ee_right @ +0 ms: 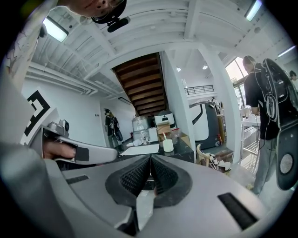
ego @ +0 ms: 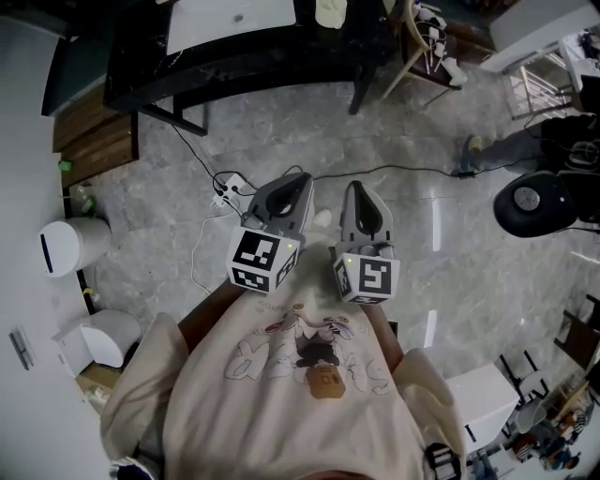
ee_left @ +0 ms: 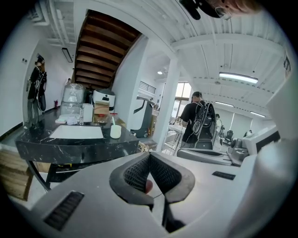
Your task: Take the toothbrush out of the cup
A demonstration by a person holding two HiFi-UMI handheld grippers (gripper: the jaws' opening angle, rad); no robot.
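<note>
A white cup (ee_left: 115,131) stands on the black table (ee_left: 70,146) beside a white mat (ee_left: 77,132), far ahead of both grippers. A toothbrush (ee_left: 113,121) sticks up out of the cup. The right gripper view also shows the cup (ee_right: 168,145) with the toothbrush (ee_right: 165,136) in it. From the head view the cup (ego: 330,11) sits at the table's near edge. I hold my left gripper (ego: 298,180) and right gripper (ego: 357,189) side by side close to my chest, over the floor. Their jaws are shut with nothing between them.
A power strip (ego: 228,190) and cables lie on the marble floor between me and the table. White bins (ego: 73,246) stand at the left wall. A wooden chair (ego: 422,42) is right of the table. A person with a backpack (ee_left: 198,123) stands off to the right.
</note>
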